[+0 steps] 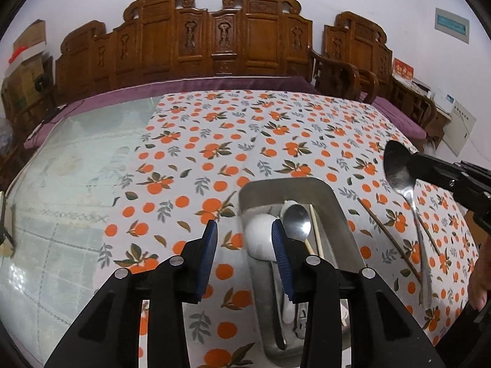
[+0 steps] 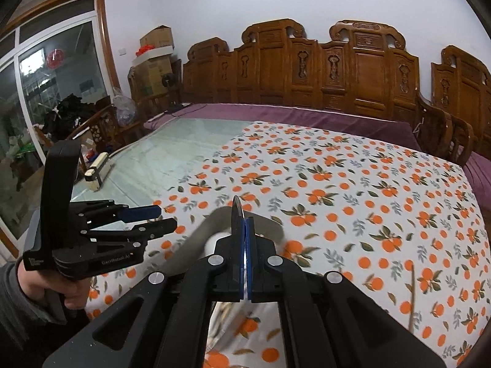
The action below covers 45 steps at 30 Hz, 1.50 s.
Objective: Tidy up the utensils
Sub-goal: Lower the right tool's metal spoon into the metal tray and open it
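1. The left gripper (image 1: 244, 239) is held above the near part of the table, its blue-padded jaws spread with nothing between them; it hangs over the left rim of the metal tray (image 1: 337, 211).
2. The metal tray is set on the orange-print tablecloth (image 1: 245, 132), towards the near edge of the table.
3. Inside the tray a white ceramic spoon (image 1: 257, 236), a metal spoon (image 1: 296, 222) and light chopsticks (image 1: 316, 230) are seen lying together lengthwise.
4. The right gripper (image 2: 244, 224) is pressed together on a second metal spoon (image 1: 399, 168), which is pinched at the bowl, with the handle hanging down towards the cloth.
5. In the right wrist view that spoon is seen edge-on between the pads, above the blurred tray.
6. Two dark chopsticks (image 1: 389, 236) are left on the cloth to the right of the tray, apart from it.
7. The left part of the table is uncovered glass (image 1: 76, 168).
8. Carved wooden seating (image 1: 214, 40) with a purple cushion is seen along the far edge of the table.
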Tool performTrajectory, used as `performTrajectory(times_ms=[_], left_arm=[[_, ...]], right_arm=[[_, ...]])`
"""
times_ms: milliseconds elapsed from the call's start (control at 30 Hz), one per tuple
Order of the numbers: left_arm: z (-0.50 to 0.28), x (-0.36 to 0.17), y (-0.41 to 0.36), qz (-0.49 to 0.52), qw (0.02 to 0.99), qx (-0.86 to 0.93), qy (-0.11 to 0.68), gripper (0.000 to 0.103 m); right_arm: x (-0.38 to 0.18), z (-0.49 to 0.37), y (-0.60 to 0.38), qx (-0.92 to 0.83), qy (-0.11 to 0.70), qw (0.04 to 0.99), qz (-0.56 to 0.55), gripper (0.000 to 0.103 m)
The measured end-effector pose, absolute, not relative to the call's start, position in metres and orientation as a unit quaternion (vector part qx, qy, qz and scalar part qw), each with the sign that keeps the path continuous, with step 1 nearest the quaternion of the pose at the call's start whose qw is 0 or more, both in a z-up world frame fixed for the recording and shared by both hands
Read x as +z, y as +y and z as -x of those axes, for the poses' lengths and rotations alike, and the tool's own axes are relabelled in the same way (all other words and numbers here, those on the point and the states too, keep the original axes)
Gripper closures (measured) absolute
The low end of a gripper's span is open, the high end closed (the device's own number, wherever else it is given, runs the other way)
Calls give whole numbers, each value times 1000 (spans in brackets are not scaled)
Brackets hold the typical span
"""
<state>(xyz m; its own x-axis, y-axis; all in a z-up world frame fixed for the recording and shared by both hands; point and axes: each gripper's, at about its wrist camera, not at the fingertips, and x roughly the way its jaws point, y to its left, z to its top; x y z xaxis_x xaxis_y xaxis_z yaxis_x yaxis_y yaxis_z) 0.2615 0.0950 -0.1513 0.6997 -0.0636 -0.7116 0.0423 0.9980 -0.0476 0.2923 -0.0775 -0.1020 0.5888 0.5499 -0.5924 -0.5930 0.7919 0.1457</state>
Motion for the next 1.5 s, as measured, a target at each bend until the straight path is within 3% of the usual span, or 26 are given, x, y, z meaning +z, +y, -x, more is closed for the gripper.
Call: performTrajectory(times_ms=[967, 1333, 1500], left_arm=[[-262, -148, 107, 19, 922, -13, 387, 68], [-261, -151, 100, 13, 922, -18, 386, 68], [-259, -150, 89, 9, 924, -25, 382, 67]], right_arm=[[-186, -311, -22, 291, 389, 872, 55, 101], [-176, -312, -44, 298, 376, 876, 42, 99], [-156, -301, -83, 289, 356, 888, 35, 93]])
